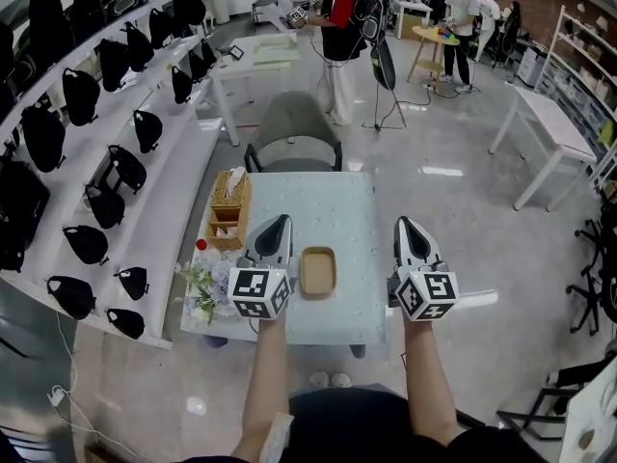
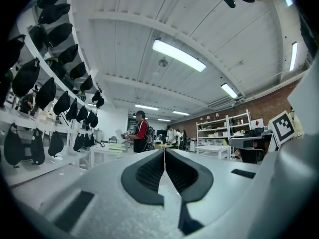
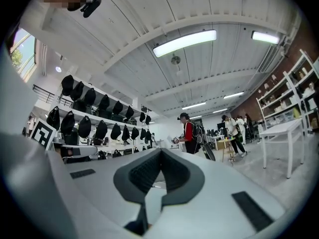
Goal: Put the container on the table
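Observation:
A tan, shallow rectangular container sits on the pale-clothed table, near its front edge. In the head view my left gripper hangs above the table just left of the container, and my right gripper hangs above the table's right edge. Neither touches the container. In the left gripper view, the left gripper points level into the room with its black pads pressed together and nothing between them. The right gripper looks the same in the right gripper view, shut and empty. Neither gripper view shows the container.
A wooden tissue box organiser, a small red item and a flower bunch stand along the table's left side. A grey chair is behind the table. Shelves of black bags line the left. A person in red stands far off.

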The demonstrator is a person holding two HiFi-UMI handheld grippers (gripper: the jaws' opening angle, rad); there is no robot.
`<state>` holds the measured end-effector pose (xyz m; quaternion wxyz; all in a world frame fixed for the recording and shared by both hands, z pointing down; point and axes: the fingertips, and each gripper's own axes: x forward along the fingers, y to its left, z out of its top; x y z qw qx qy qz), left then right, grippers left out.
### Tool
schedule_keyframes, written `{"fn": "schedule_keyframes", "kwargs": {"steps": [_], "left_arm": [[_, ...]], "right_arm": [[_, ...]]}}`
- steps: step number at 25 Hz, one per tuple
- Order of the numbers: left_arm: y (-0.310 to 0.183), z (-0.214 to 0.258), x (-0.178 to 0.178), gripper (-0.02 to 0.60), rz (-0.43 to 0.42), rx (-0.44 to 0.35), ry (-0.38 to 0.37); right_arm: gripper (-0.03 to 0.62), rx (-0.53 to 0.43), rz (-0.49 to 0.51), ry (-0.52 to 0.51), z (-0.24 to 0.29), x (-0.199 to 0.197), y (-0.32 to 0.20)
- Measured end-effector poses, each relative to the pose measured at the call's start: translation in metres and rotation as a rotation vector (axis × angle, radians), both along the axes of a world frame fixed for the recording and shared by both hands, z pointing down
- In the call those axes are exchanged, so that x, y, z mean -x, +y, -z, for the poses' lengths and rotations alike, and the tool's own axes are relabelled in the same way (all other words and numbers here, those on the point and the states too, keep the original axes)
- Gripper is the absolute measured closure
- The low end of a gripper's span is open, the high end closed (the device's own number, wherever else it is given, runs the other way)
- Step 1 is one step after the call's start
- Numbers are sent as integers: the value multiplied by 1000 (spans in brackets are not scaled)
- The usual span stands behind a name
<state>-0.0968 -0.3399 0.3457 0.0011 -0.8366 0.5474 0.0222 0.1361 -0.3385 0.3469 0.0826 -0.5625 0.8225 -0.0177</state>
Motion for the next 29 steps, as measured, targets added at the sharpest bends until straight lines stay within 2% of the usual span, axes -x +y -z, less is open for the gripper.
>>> {"fn": "schedule_keyframes", "kwargs": {"steps": [29], "left_arm": [[0,-15,-12,569,-28,38,-11]], "right_arm": [[595,67,9,-2,-19,0,0]]}}
